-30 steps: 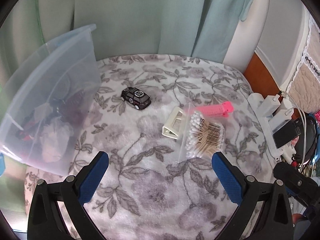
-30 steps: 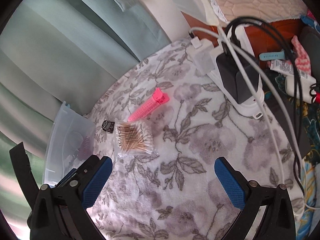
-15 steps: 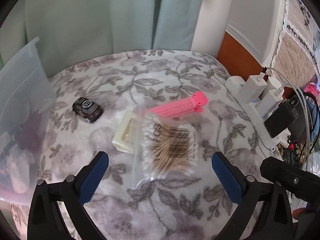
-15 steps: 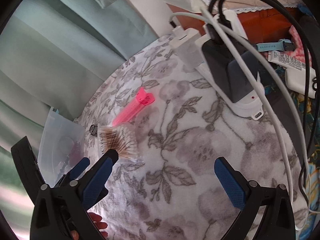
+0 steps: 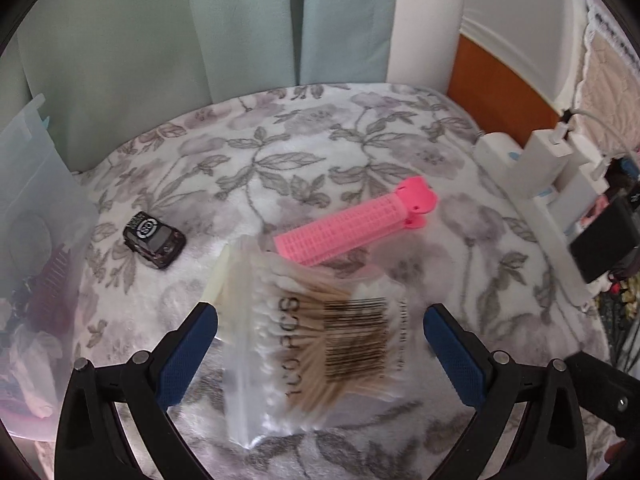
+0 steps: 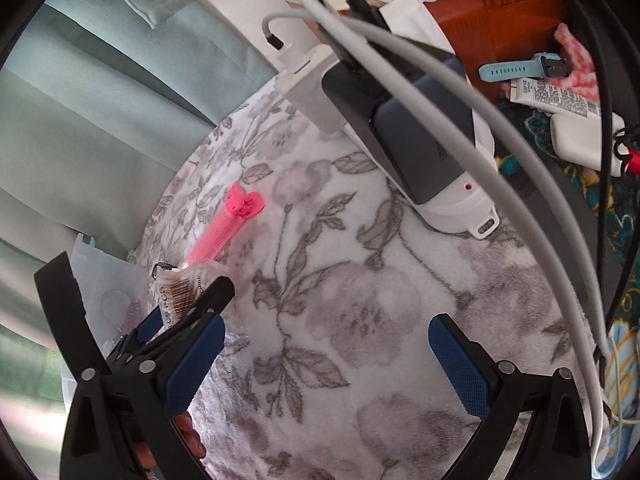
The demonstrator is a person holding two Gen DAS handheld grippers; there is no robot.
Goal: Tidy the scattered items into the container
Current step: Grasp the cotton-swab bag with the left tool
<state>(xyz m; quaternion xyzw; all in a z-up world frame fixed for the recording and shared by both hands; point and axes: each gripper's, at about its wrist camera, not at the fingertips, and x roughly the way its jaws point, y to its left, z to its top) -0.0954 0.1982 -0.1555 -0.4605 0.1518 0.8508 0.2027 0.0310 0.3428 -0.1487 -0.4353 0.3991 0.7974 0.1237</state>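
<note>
The clear zip bag of cotton swabs (image 5: 320, 344) printed with a barcode is seen lying on the fuzzy white blanket with grey flowers (image 5: 360, 152), right between the blue-padded fingers of the left gripper (image 5: 320, 352), whose jaws are spread wide and aren't touching anything, so nothing is gripped. Just past the bag, a pink ridged plastic hair clip (image 5: 352, 228) is laid at a slant, its near end tucked behind the bag's top edge. A cream plastic piece (image 5: 218, 276) is half hidden under the bag's left side. Left of the bag and a bit further back, a small black toy car (image 5: 154, 239) is parked on the blanket. Further left of the bag, the translucent bluish plastic container (image 5: 36, 208) is seen with a dark comb-like thing and other bits inside. Off to the right of the bag, a white power strip loaded with chargers (image 5: 560, 176) is crowding the blanket's edge. The right gripper (image 6: 324, 364) is held wide open over bare blanket, nothing in it, with grey and black cables (image 6: 460, 92) draped across its view, well right of the bag.
</note>
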